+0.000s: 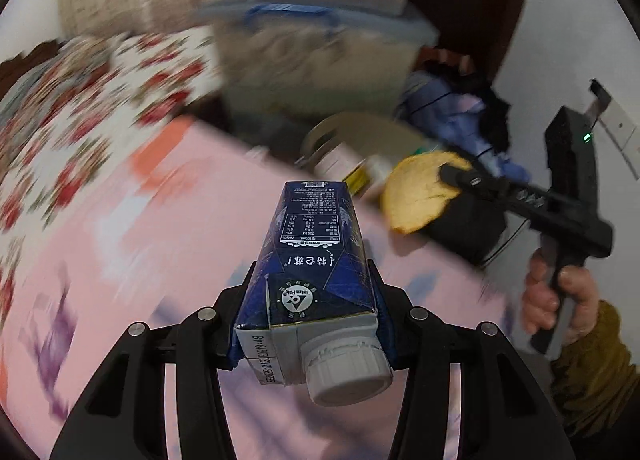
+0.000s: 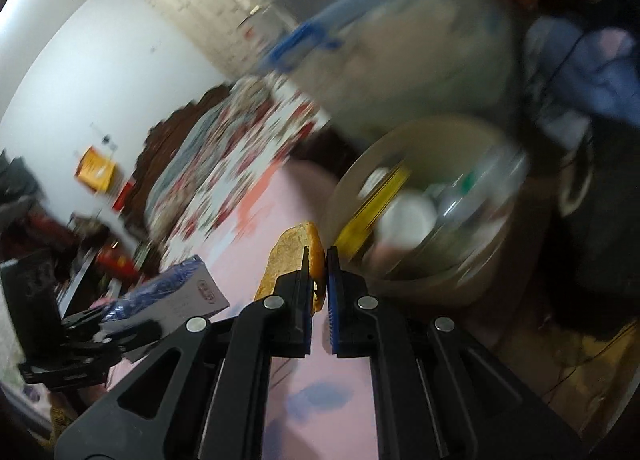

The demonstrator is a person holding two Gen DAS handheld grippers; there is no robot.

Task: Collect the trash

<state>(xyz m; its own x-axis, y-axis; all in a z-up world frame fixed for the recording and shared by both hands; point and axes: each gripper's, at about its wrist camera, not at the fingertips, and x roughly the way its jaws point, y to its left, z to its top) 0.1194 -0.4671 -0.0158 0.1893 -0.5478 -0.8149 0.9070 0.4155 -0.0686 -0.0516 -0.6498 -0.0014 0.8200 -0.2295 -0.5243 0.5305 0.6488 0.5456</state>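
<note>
A dark blue milk carton (image 1: 312, 228) with a grey screw cap lies lengthwise between the jaws of my left gripper (image 1: 312, 276), which is shut on it, cap end toward the camera. Over to the right, a hand (image 1: 560, 300) holds my right gripper (image 1: 450, 174), shut on a yellow piece of peel (image 1: 416, 196). In the right wrist view the peel (image 2: 292, 252) is pinched edge-on in that gripper (image 2: 319, 260). The round beige trash bin (image 2: 440, 288), holding bottles and packaging, stands just beyond it. My left gripper (image 2: 92, 324) with the carton (image 2: 180, 288) shows at lower left.
A pink sheet (image 1: 180, 220) covers the bed below both grippers, with a floral quilt (image 1: 80, 100) beyond. The bin (image 1: 348, 124) stands off the bed's edge beside a plastic storage box with a blue lid (image 1: 320, 44), a heap of clothes (image 1: 452, 100) and a black bag (image 2: 592, 240).
</note>
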